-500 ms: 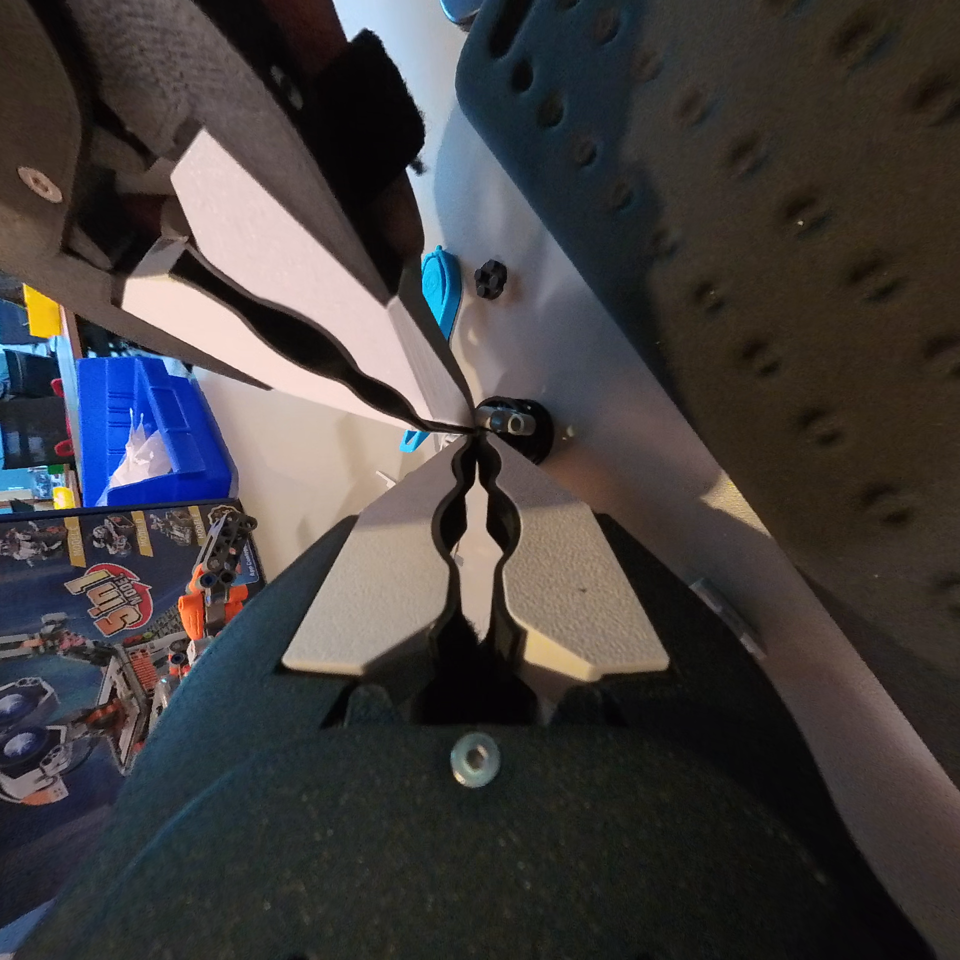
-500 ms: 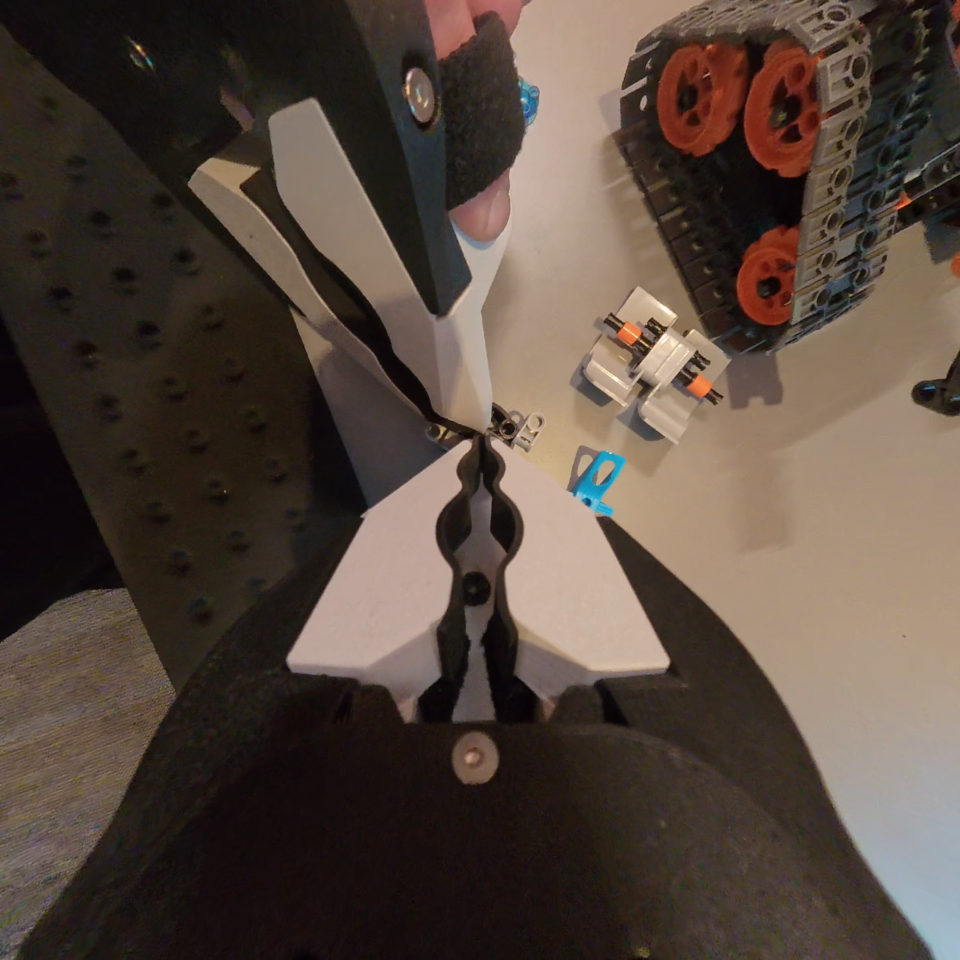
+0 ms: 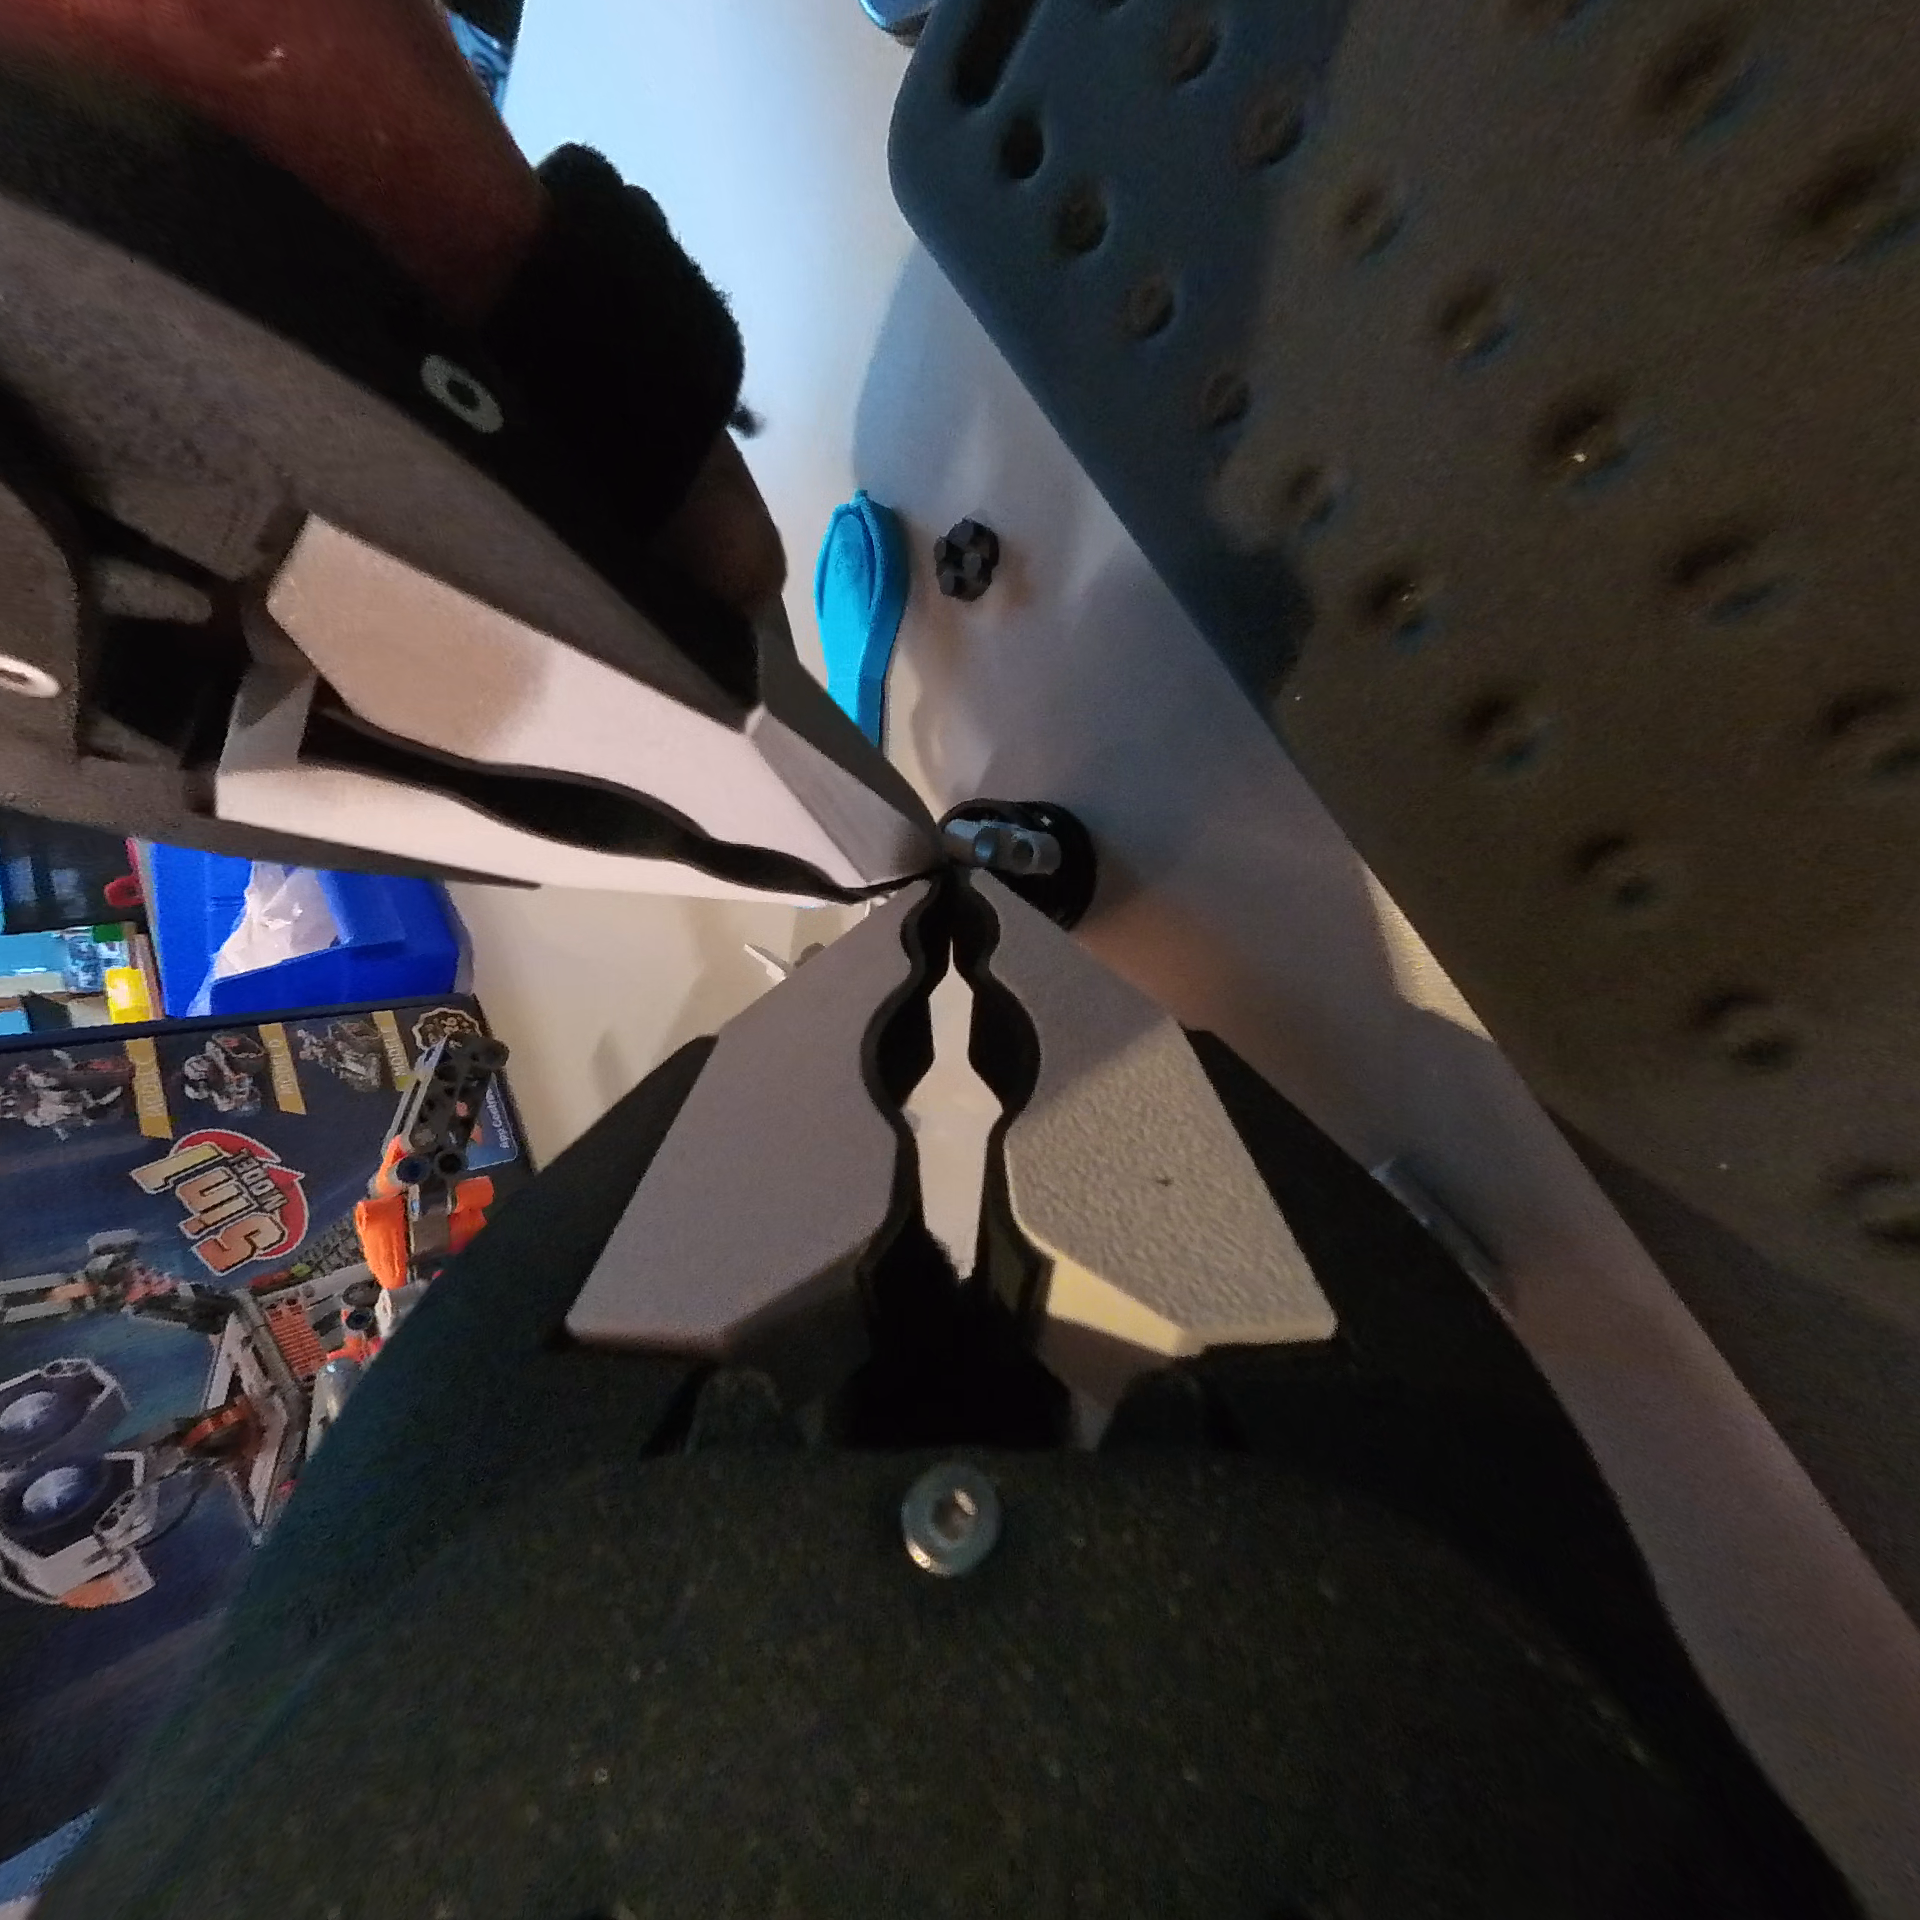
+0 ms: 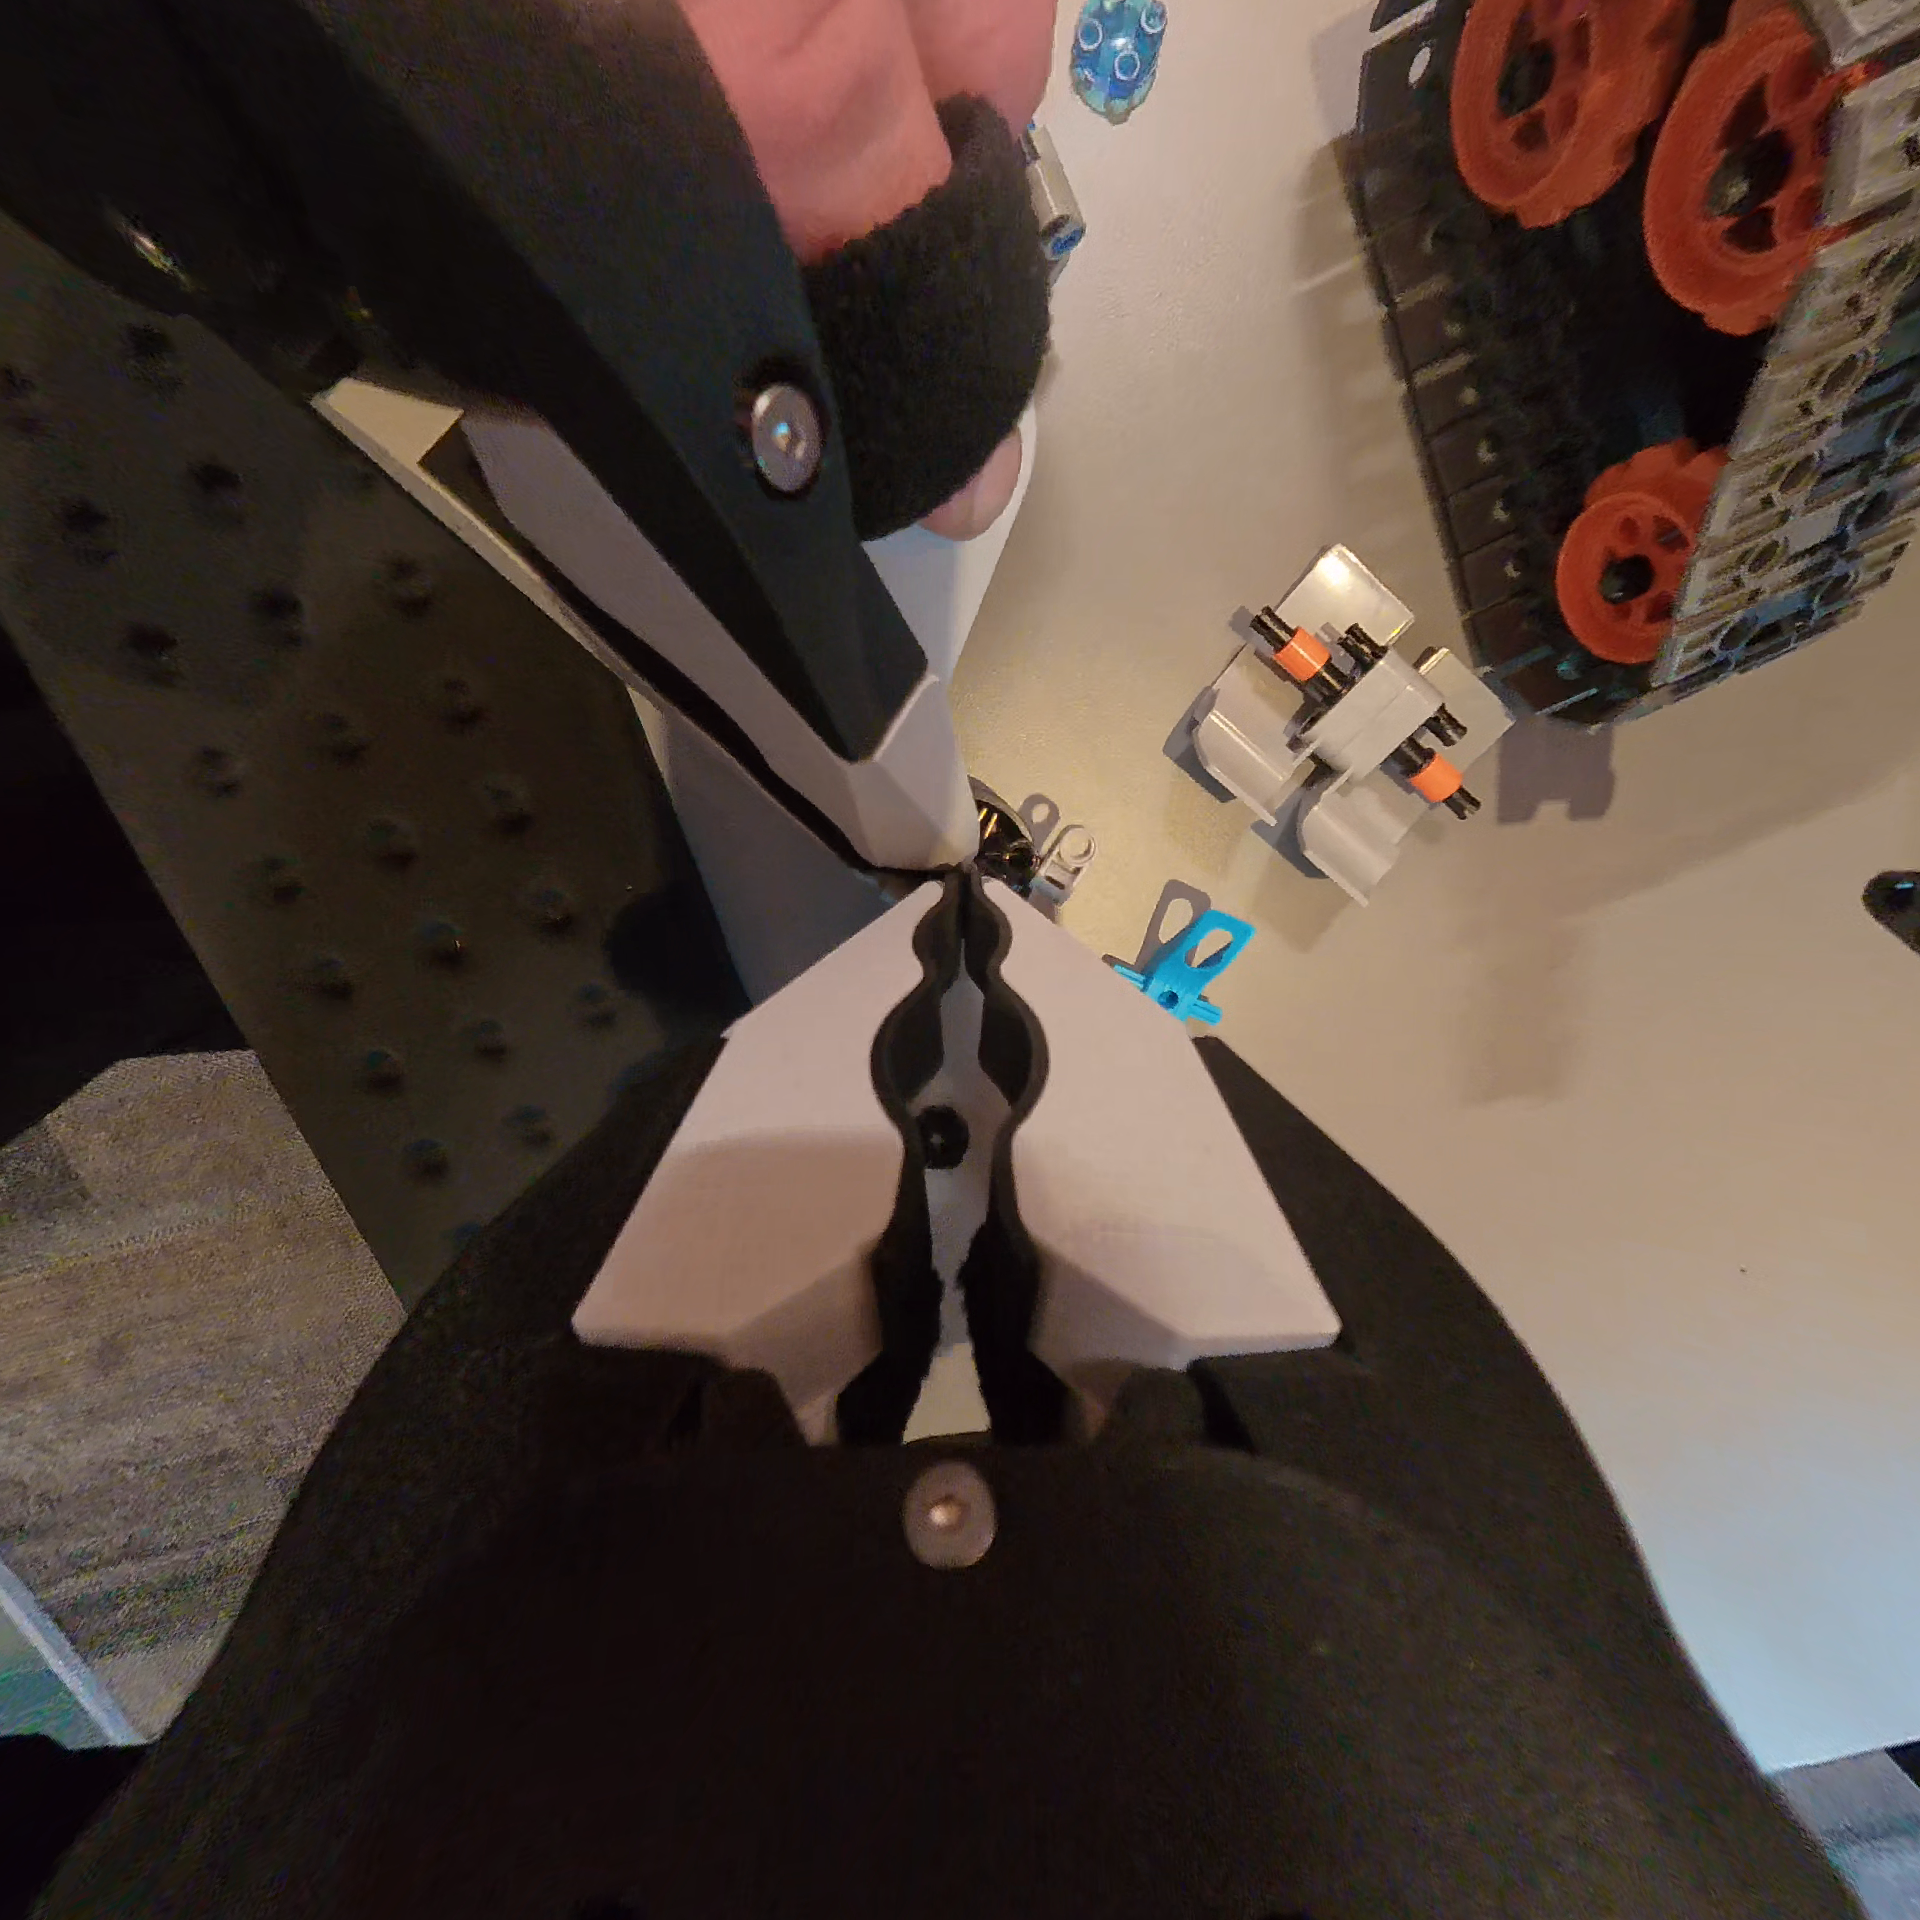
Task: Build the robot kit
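Observation:
A small grey connector on a black round part (image 3: 1013,847) sits where both grippers' tips meet, above the white table. My left gripper (image 3: 951,883) is shut, its tips at this part. My right gripper (image 4: 956,883) is shut too, its tips against the same grey and black part (image 4: 1039,852). Each gripper shows in the other's view, coming in from the upper left with a hand on it. How much of the part each one pinches is hidden by the fingertips.
A blue piece (image 4: 1184,961), a grey assembly with orange bushes (image 4: 1340,727) and a tracked model with orange wheels (image 4: 1662,312) lie on the table (image 4: 1558,1247). A blue curved piece (image 3: 862,603) and a black gear (image 3: 964,556) lie near a dark perforated chair (image 3: 1558,520). A picture box (image 3: 156,1299) and a blue bin (image 3: 312,935) are at the left. My left and right fingertips are right by each other.
The grippers stay tip to tip on the small part. The other gripper has tilted a little and come closer in both views.

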